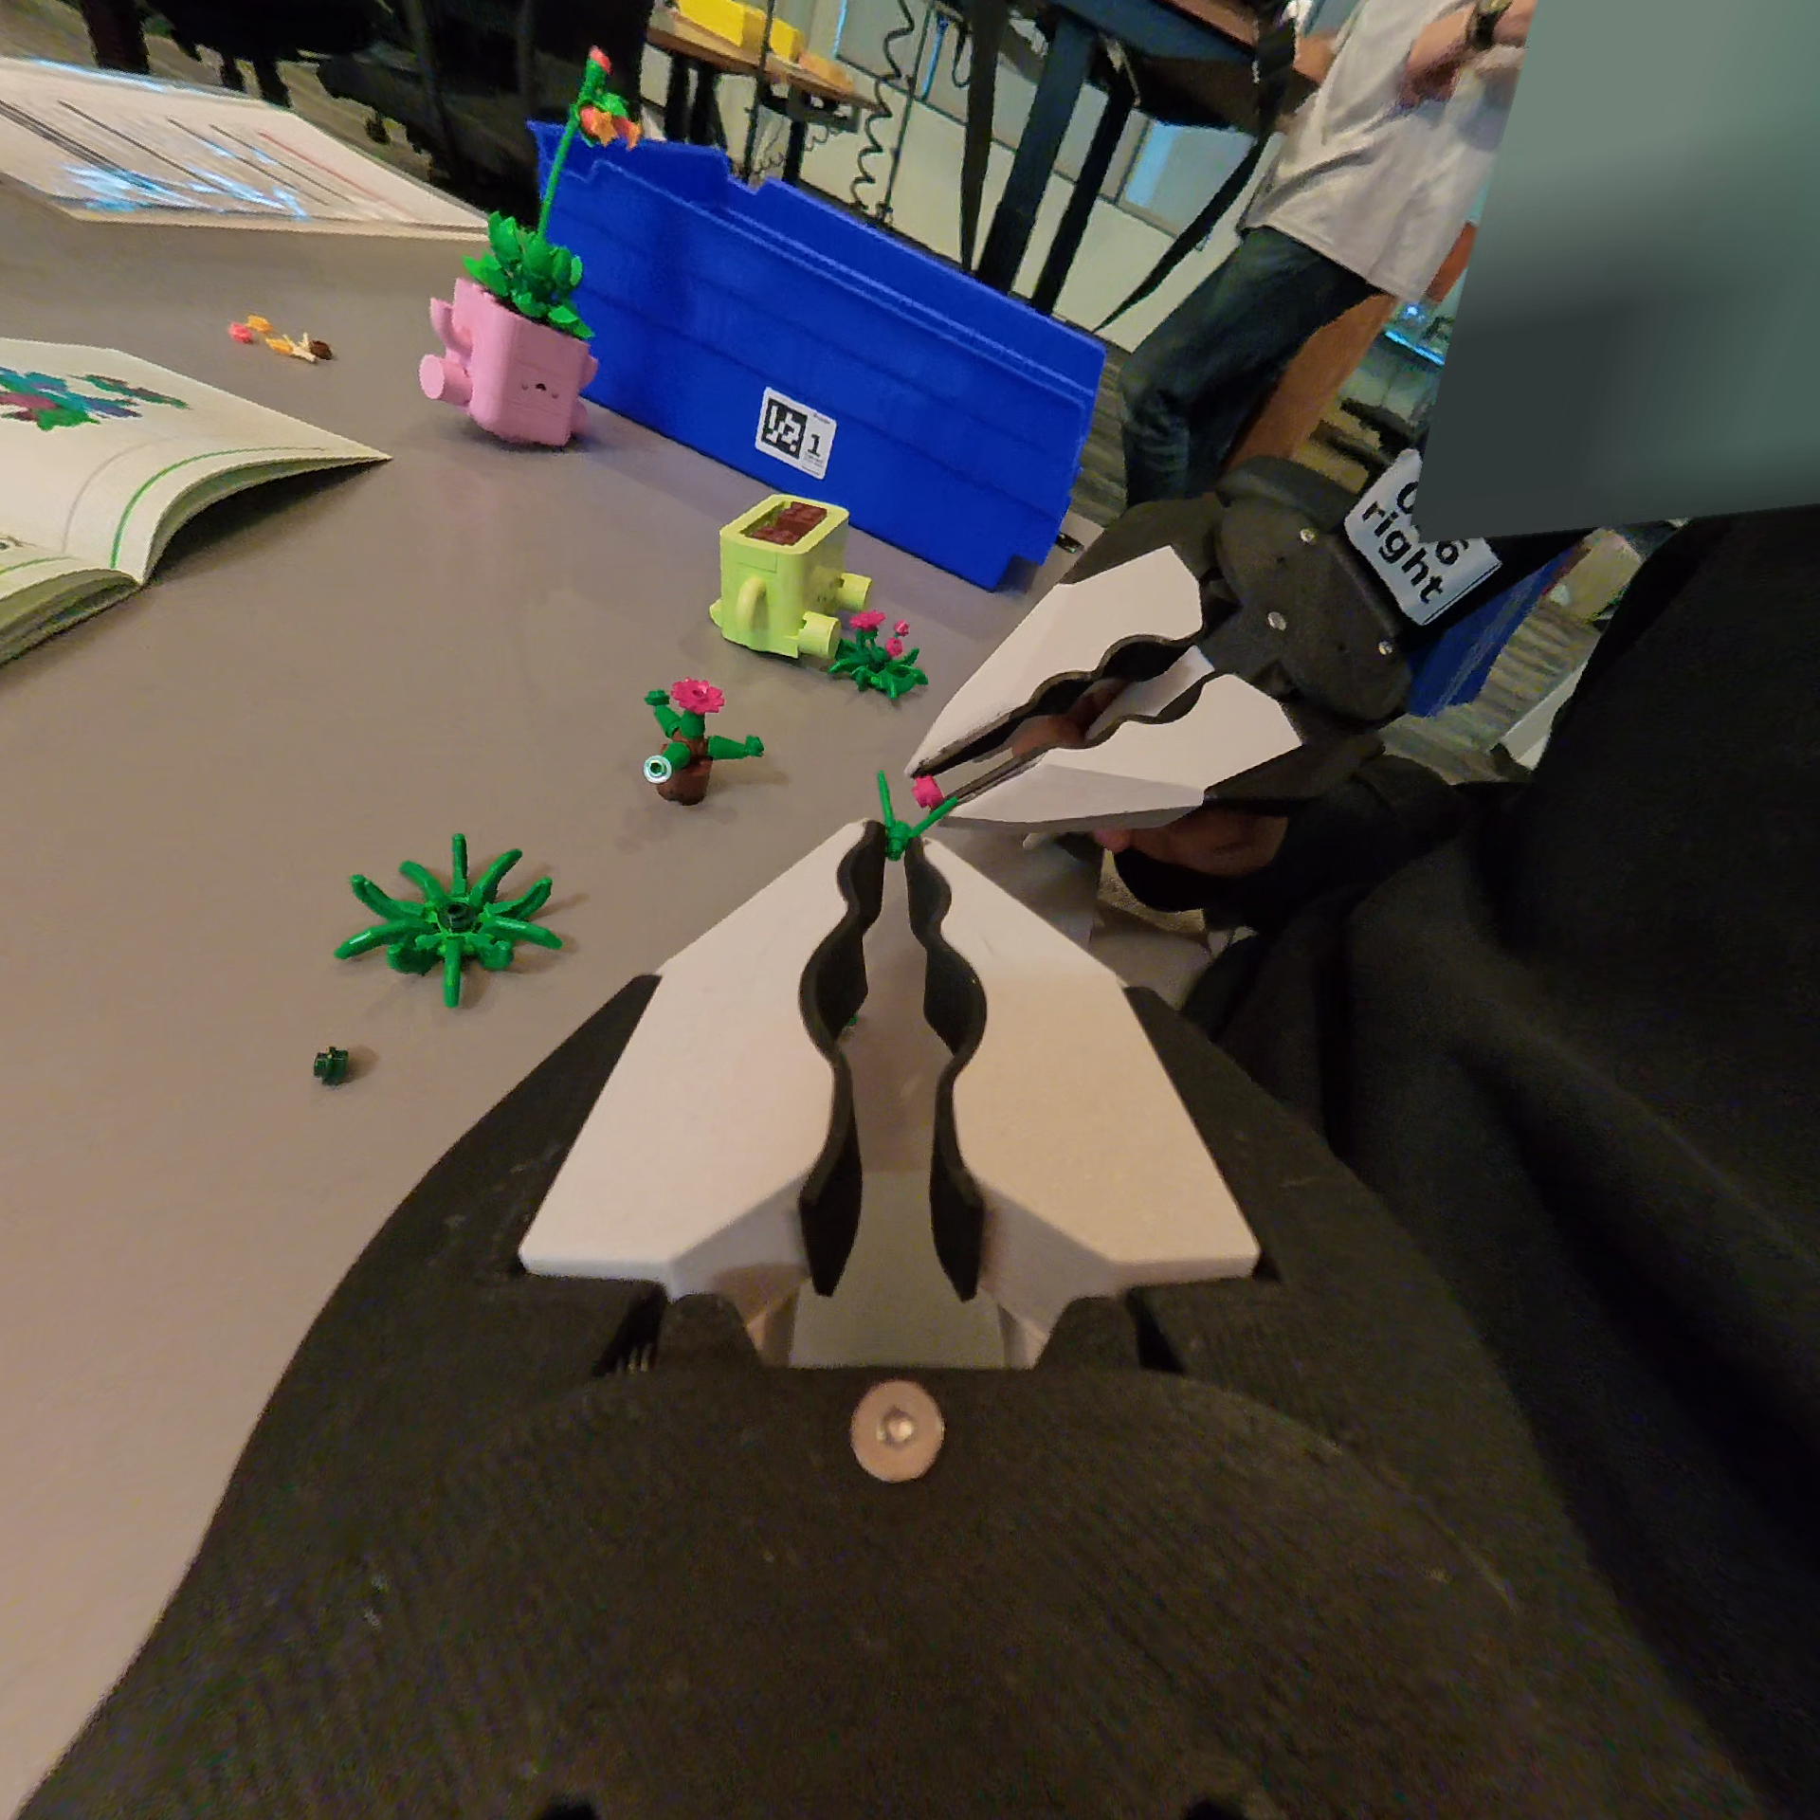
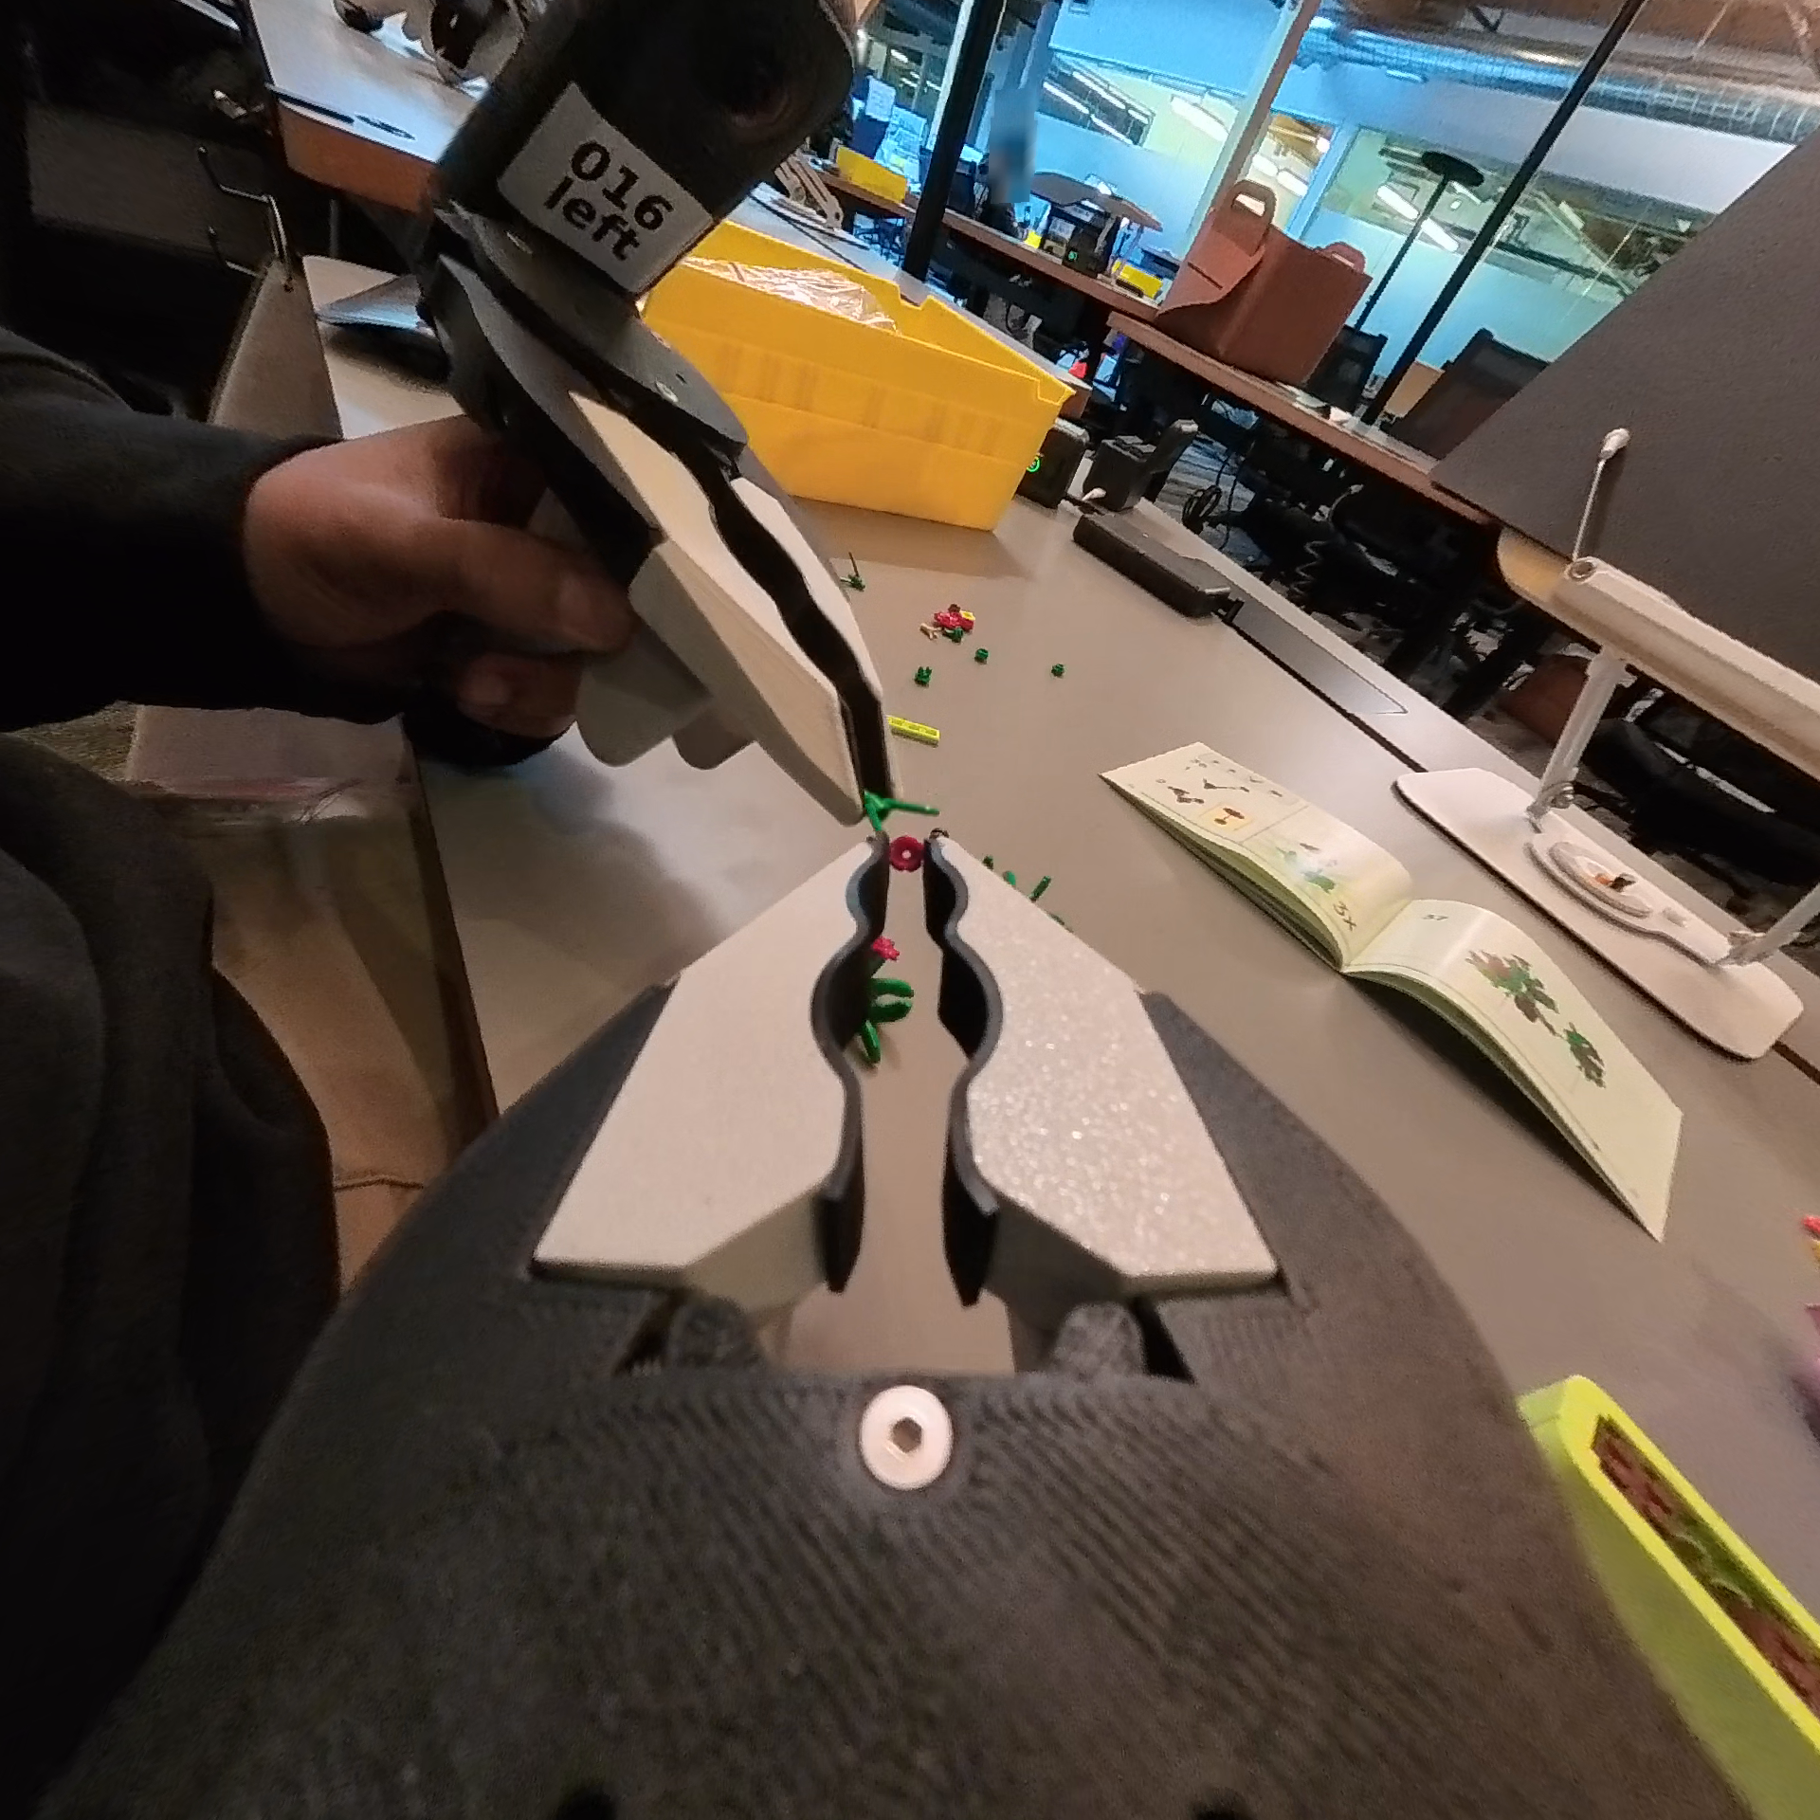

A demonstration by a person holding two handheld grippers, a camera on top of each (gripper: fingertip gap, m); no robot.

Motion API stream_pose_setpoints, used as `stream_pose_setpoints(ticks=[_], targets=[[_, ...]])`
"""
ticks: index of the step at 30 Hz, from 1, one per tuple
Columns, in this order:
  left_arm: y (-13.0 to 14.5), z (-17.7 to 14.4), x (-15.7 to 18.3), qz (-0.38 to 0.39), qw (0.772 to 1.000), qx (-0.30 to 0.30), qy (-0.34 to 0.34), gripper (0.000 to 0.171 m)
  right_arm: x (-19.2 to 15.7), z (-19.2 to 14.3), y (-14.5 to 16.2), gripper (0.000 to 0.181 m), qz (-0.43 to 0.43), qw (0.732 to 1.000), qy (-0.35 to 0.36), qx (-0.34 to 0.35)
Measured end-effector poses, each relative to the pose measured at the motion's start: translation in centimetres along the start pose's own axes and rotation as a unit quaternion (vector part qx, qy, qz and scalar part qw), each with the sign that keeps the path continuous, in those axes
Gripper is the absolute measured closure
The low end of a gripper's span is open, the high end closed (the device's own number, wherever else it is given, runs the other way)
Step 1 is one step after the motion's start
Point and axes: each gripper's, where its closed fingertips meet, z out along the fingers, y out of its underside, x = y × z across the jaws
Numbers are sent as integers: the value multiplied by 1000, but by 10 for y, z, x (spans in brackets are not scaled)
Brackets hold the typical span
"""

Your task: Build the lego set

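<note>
Above the grey table (image 1: 295, 709), your left gripper (image 1: 894, 845) has its jaws nearly closed, pinching a small green stem piece (image 1: 901, 822) at the tips, while your right gripper (image 2: 906, 855), equally narrowed, nips a pink flower (image 2: 904, 853) held just beside that stem.

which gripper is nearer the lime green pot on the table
Right. The right gripper, shut on a pink flower, is just beside the lime green pot. The left gripper, shut on a green stem, sits slightly farther back.
</note>
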Motion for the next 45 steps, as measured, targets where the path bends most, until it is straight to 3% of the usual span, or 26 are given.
stream_pose_setpoints(ticks=[11, 18, 29, 32, 37, 45], targets=[[5, 2, -7, 26, 999, -21, -42, 170, -4, 5, 6, 177, -25, 999, 6, -24], [12, 2, -15, 92, 988, -65, -105, 170, -3, 6, 7, 177, -30, 999, 13, -29], [9, 4, -12, 117, 984, -65, -120, 170, -3, 6, 17, 177, -35, 997, 16, -61], [10, 3, -15, 110, 984, -66, -124, 170, 1, 3, 29, 177, -22, 995, 11, -98], [9, 2, -16, 100, 986, -60, -118, 170, 2, -6, 79, 176, 91, 963, -37, -251], [12, 4, -14, 106, 985, -67, -116, 170, -2, -20, 84, 176, 134, 944, -71, -293]])
